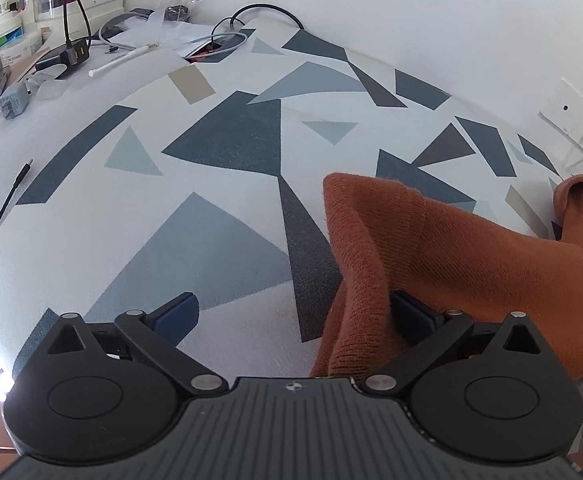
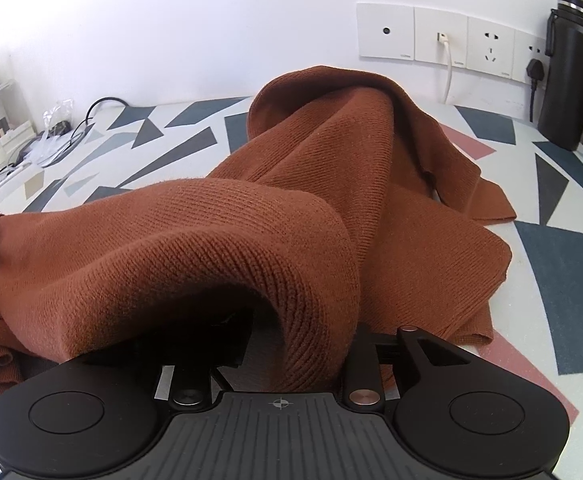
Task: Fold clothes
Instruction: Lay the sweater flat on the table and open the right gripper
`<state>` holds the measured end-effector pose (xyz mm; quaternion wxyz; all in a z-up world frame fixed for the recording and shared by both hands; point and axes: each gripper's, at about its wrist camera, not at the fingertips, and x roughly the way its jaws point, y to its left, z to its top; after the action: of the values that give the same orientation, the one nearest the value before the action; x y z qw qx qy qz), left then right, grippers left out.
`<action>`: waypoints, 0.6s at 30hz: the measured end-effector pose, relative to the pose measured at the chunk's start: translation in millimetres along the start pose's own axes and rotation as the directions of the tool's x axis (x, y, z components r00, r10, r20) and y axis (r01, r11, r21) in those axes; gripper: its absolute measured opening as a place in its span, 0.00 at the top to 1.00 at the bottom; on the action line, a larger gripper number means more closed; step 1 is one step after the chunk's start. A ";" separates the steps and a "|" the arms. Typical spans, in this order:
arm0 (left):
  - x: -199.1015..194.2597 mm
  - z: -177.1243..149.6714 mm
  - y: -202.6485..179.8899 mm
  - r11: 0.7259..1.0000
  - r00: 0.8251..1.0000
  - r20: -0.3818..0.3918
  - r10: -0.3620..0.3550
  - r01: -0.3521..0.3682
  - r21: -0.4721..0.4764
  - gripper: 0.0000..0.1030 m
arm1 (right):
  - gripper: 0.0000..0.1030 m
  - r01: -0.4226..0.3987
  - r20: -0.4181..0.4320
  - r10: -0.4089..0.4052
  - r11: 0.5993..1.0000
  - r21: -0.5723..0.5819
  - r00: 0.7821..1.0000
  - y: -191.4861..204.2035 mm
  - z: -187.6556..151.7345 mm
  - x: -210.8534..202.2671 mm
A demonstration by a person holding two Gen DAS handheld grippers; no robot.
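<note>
Left gripper (image 1: 293, 316) sits at the bottom of its frame with its jaws spread wide: the left pad (image 1: 177, 316) is bare over the patterned cloth (image 1: 211, 208), the right pad touches a fold of the rust-brown sweater (image 1: 451, 256), and nothing is pinched between them. Cables (image 1: 227, 36), a white pen (image 1: 125, 58) and small clutter lie at the upper left of that frame; the sweater fills its lower right. In the right wrist view, the sweater (image 2: 275, 184) lies heaped across the middle of the frame, one thick fold draped over the right gripper (image 2: 283, 344) at bottom centre. Its fingers are hidden under the knit, so whether they are spread or pinching cannot be told. Wall sockets (image 2: 451, 36) and a black bottle (image 2: 569, 72) stand at the upper right.
</note>
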<state>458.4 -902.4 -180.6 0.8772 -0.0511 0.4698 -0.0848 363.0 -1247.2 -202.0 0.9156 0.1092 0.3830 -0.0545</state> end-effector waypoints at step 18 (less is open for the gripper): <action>-12.0 43.6 15.6 0.908 0.974 -0.031 -0.223 0.219 0.356 0.01 | 0.28 0.348 -0.074 -0.340 0.911 0.221 0.938 20.7 -3.1 -41.2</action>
<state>489.7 -884.3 -149.3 0.8589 0.0557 0.4333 -0.2672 335.9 -1225.7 -171.5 0.8662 0.1465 0.4028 -0.2568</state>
